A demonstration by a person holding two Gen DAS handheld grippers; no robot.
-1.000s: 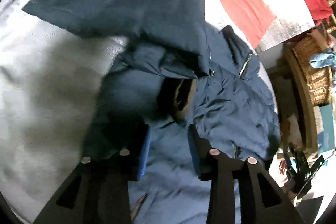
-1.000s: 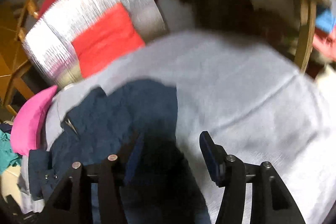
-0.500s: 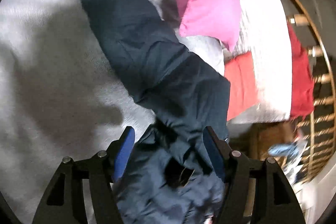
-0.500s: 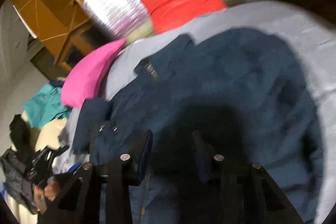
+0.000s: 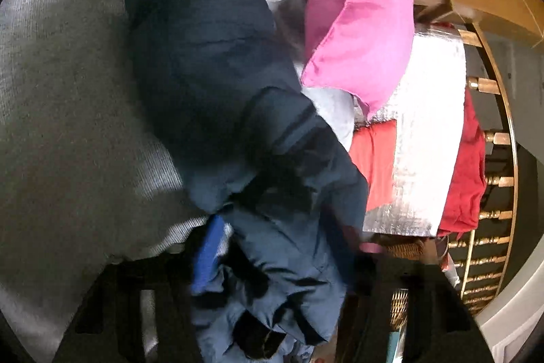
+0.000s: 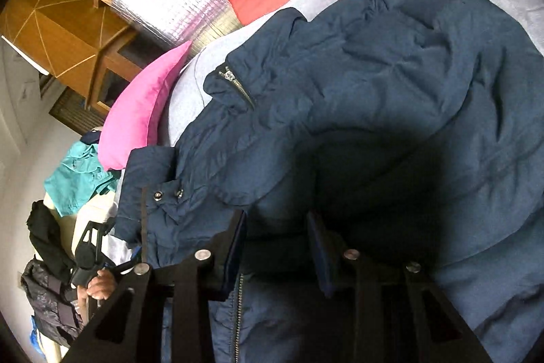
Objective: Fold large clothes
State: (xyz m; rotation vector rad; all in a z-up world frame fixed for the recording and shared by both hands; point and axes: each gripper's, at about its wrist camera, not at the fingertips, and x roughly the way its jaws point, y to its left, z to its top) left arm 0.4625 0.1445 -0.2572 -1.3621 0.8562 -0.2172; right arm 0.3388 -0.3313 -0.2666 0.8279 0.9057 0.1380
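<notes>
My left hand-held gripper point(image 5: 275, 267) sits low over the navy padded jacket point(image 5: 210, 84), which lies spread across the grey bed cover point(image 5: 68, 131). Its jaws are closing, and bunched jacket fabric fills the gap between them. Only one blue pad point(image 5: 207, 254) is clear; the other finger is blurred and dark, so I cannot tell whether the pads are pressing on the cloth.

One jacket sleeve runs away from this hand-held gripper toward the head of the bed, ending just beside a pink pillow point(image 5: 360, 16). Beyond the pillow lie a silver quilted sheet point(image 5: 428, 131) and an orange-red cloth point(image 5: 374, 165).

My right hand-held gripper point(image 6: 277, 247) is down on the jacket body point(image 6: 391, 73), its jaws narrowed and still closing slightly. A fold of jacket lies in shadow between the blue pads; whether they actually pinch it is not discernible. The jacket's zip point(image 6: 234, 84) and two snap fasteners point(image 6: 168, 194) face up, to the left of the gripper's line. My left hand point(image 6: 98, 286) shows at the bed edge in the right wrist view, beside a teal garment point(image 6: 78, 176).
</notes>
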